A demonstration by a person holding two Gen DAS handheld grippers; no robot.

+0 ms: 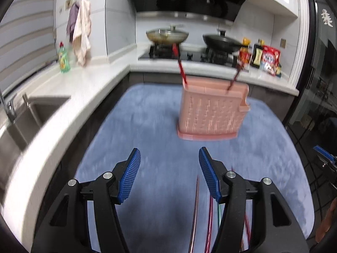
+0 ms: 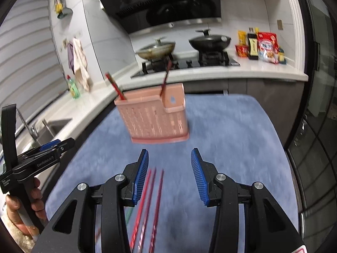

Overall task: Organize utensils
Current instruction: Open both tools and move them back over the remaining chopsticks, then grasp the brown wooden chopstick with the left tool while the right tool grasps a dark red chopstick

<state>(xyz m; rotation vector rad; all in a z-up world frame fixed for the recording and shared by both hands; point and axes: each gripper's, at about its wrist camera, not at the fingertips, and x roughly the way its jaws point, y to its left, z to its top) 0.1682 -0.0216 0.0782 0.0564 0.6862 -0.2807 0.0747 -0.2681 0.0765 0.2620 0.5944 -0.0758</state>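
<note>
My right tool (image 2: 169,176) and left tool (image 1: 169,174), both released and empty, hang over chopsticks (image 2: 147,206) that seem, through blur, to run lengthwise toward the pink holder (image 2: 153,118) at frame centre.

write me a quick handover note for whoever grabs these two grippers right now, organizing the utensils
Left gripper: open, nothing between the pads.
Right gripper: open, also holding nothing.
Pink utensil holder stands upright on the blue mat, just ahead of both grippers.
Done: two red chopsticks already stand in the holder, one toward each end.
Left: several loose chopsticks lie on the mat below the grippers, mostly red, with a green one partly hidden. Pick them up and drop them into the holder. The pictures are blurred, so an exact count is unclear.
</note>
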